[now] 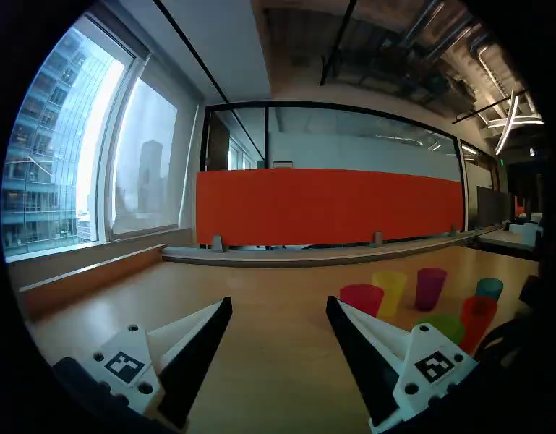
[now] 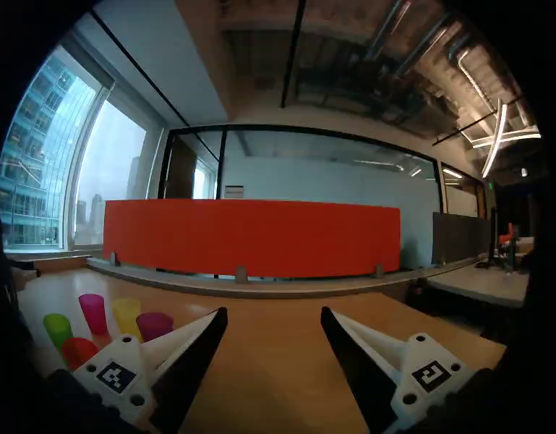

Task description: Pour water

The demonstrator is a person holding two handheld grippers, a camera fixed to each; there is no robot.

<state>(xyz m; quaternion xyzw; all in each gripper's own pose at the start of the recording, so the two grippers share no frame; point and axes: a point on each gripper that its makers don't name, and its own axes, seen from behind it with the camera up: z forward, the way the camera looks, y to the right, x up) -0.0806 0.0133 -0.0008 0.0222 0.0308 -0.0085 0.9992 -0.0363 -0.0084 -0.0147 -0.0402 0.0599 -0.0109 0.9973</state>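
In the left gripper view, my left gripper (image 1: 278, 307) hangs low over the wooden tabletop (image 1: 278, 383). Its two white, black-edged fingers (image 1: 198, 347) are spread wide, with nothing between them but bare wood. The plastic cups stand upright in a cluster ahead of my right-hand finger and off to its right. A pinkish-red cup (image 1: 361, 298) sits just beyond the fingertip, with a yellow cup (image 1: 390, 289) behind it. A purple cup (image 1: 430, 287) is farther right and a teal cup (image 1: 489, 288) farthest right. A green cup (image 1: 440, 325) and an orange-red cup (image 1: 478, 318) stand just past that finger's outer side. Whether any holds water I cannot tell. Straight ahead, an orange partition (image 1: 328, 206) runs along the tabletop's far edge, and tall windows (image 1: 61, 159) rise to the left of my left-hand finger.

In the right gripper view, my right gripper (image 2: 272, 315) is likewise parted and grips nothing. The cups lie to the left of my left-hand finger. The purple cup (image 2: 155, 324) is nearest the finger, then the yellow cup (image 2: 126, 315) and the pinkish-red cup (image 2: 93, 311), going leftward. The green cup (image 2: 58, 329) stands farthest left. The orange-red cup (image 2: 79, 351) is just beside the finger's marker plate. The orange partition (image 2: 252, 237) stands ahead, and another desk (image 2: 480, 282) lies to the right of my right-hand finger.
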